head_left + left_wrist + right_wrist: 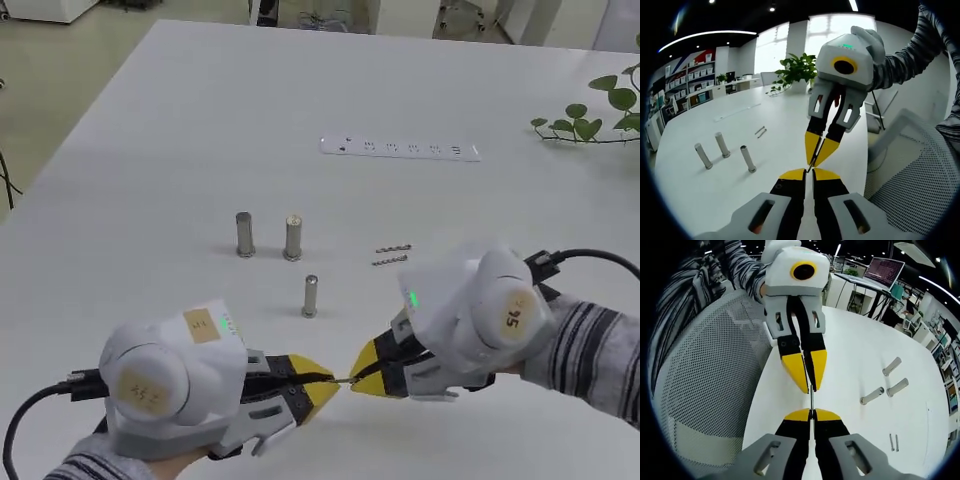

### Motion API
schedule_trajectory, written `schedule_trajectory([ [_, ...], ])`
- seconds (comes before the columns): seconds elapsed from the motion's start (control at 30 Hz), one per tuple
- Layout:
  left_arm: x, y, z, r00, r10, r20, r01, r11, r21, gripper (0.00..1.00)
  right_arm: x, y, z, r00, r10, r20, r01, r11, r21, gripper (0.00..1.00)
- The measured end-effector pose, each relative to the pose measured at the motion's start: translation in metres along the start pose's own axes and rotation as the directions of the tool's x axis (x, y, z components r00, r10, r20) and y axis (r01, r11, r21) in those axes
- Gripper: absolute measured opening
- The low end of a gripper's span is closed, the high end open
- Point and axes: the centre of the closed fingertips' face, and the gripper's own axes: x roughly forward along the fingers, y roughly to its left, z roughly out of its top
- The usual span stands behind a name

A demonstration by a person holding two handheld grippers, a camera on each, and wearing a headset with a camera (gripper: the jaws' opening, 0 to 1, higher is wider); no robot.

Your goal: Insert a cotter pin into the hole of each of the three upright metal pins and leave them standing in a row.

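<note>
At six o'clock in the head view, near the front edge of the table (180,120), the left gripper (322,386) and the right gripper (362,372) meet tip to tip. Each has its jaws closed on one end of a thin cotter pin (345,379) that bridges the small gap between them. We judge this to be a regrip step, which gives one gripper a better hold for the insertion. The three metal pins (292,238) stand upright at about eleven o'clock from the tips, well apart from them: two side by side, and the third one at five o'clock of that pair. Two spare cotter pins (392,255) lie flat at three o'clock of the pair. The holes are too small to see, and we judge that none is fitted yet. Next, one gripper should let go, and the other should carry the cotter pin to a metal pin and align it with the hole.
</note>
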Motion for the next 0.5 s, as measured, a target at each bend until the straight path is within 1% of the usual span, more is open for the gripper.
schedule_trajectory([
  [0.07,-0.001,0.005,0.001,0.9997,0.024,0.008,-0.024,1.0,-0.003,0.04,-0.002,-0.009,-0.003,0.9992,-0.04,-0.005,0.04,0.999,0.025,0.0],
  [0.1,-0.001,0.007,0.001,0.9994,0.034,0.01,-0.034,0.999,-0.005,0.05,-0.002,-0.012,-0.004,0.9982,-0.06,-0.007,0.06,0.998,0.029,0.0],
  [0.13,-0.002,0.01,0.002,0.9984,0.055,0.017,-0.055,0.998,-0.01,0.05,-0.004,-0.018,-0.005,0.9964,-0.083,-0.013,0.084,0.996,0.03,0.0],
  [0.17,-0.002,0.012,0.002,0.998,0.061,0.019,-0.06,0.998,-0.01,0.07,-0.004,-0.02,-0.006,0.9954,-0.095,-0.014,0.095,0.995,0.032,0.0],
  [0.2,-0.003,0.016,0.003,0.996,0.086,0.022,-0.086,0.996,-0.013,0.07,-0.005,-0.025,-0.006,0.9929,-0.118,-0.013,0.119,0.992,0.038,0.0],
  [0.23,-0.004,0.019,0.003,0.9946,0.101,0.022,-0.101,0.995,-0.008,0.08,-0.006,-0.028,-0.006,0.9915,-0.129,-0.013,0.13,0.991,0.043,0.0],
  [0.33,-0.005,0.024,0.004,0.9909,0.131,0.032,-0.13,0.991,-0.018,0.1,-0.008,-0.039,-0.008,0.9848,-0.172,-0.02,0.173,0.983,0.056,0.0],
  [0.4,-0.006,0.033,0.003,0.9845,0.172,0.036,-0.17,0.985,-0.031,0.12,-0.008,-0.049,-0.012,0.9776,-0.207,-0.036,0.209,0.975,0.071,0.0],
  [0.47,-0.006,0.039,0.003,0.9787,0.202,0.036,-0.201,0.979,-0.039,0.14,-0.007,-0.054,-0.014,0.9744,-0.22,-0.047,0.223,0.971,0.084,0.0],
  [0.5,-0.006,0.043,0.004,0.9745,0.221,0.039,-0.219,0.975,-0.045,0.15,-0.007,-0.058,-0.016,0.9708,-0.234,-0.051,0.238,0.966,0.097,0.0],
])
